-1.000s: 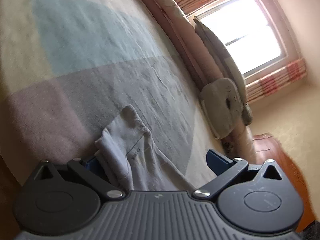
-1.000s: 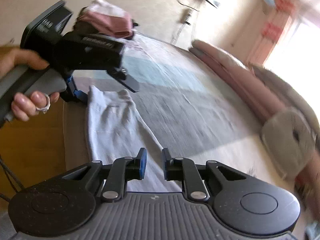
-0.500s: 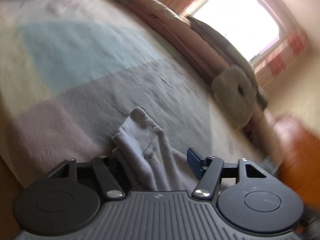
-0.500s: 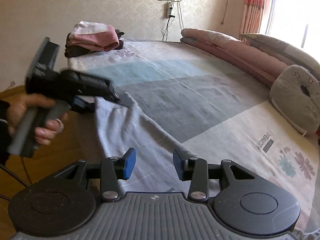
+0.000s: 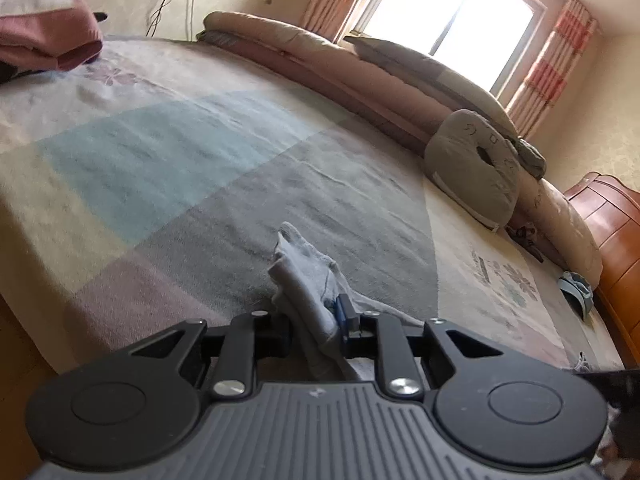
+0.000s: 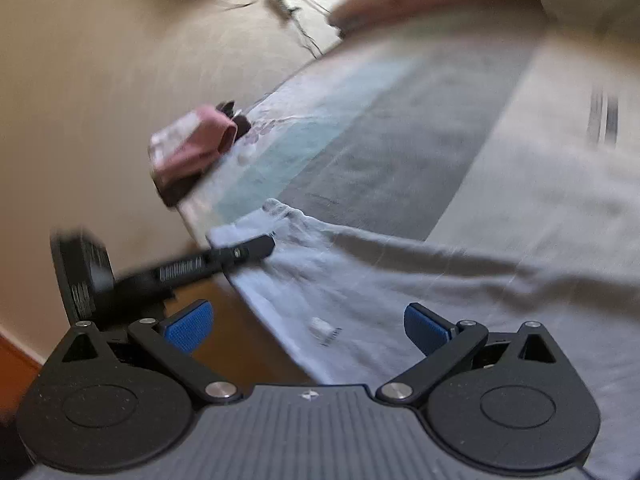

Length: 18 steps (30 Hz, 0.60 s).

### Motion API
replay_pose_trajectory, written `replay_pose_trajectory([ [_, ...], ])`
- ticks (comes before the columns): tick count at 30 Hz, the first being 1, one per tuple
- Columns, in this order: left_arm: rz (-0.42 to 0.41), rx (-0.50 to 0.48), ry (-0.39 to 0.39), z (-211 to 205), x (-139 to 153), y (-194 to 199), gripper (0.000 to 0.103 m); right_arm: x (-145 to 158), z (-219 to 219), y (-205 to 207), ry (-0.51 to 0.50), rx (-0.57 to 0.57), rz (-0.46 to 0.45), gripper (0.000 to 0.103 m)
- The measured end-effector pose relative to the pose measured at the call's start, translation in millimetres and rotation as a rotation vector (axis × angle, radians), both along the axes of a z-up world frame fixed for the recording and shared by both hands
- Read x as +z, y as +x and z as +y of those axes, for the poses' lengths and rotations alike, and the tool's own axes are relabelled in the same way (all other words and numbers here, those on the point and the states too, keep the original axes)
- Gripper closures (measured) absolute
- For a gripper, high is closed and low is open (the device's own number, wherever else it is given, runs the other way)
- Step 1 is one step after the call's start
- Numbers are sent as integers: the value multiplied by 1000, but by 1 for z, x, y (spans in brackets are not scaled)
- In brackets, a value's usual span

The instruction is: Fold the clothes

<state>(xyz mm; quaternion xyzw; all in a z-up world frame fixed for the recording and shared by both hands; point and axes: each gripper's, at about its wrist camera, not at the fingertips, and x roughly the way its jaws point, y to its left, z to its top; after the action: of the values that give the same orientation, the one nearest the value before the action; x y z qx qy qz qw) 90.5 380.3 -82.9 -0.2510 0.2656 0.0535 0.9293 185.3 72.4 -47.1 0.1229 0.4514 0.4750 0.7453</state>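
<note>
A pale grey-blue garment (image 6: 360, 280) lies spread along the near edge of the bed (image 5: 200, 160). In the left wrist view its bunched corner (image 5: 304, 272) sticks up between the fingers of my left gripper (image 5: 316, 320). The jaws are closing and the pads pinch the cloth. The right wrist view shows that same left gripper (image 6: 260, 246) at the garment's far corner. My right gripper (image 6: 308, 320) hovers over the garment's edge, its jaws opening wide. The cloth lies below them and nothing is pressed between the blue pads (image 6: 188, 320).
A stack of folded pink and dark clothes (image 5: 44, 40) sits at the bed's far corner. Rolled quilts (image 5: 360, 68) and a grey cushion (image 5: 472, 176) line the window side. Wooden furniture (image 5: 608, 216) stands at the right. Wood floor (image 6: 248, 332) shows below the bed edge.
My left jaws went from wide open to pinched on the garment's corner while the hand rolled. My right jaws went from nearly shut to wide open, and that hand rolled and swung along the garment's edge.
</note>
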Motion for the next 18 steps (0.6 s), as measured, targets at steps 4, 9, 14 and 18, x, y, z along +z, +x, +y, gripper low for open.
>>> replay_pose_trajectory([
  [4, -10, -15, 7, 0, 3, 0, 84, -14, 2, 26, 88, -76, 186, 0],
  [9, -18, -27, 23, -3, 4, 0, 84, -24, 9, 43, 154, -124, 321, 0],
  [14, -26, -39, 34, -4, 7, -1, 84, -38, 16, 55, 121, -195, 391, 0],
  [18, -31, -49, 43, -5, 9, -1, 84, -43, 18, 64, 118, -249, 378, 0],
])
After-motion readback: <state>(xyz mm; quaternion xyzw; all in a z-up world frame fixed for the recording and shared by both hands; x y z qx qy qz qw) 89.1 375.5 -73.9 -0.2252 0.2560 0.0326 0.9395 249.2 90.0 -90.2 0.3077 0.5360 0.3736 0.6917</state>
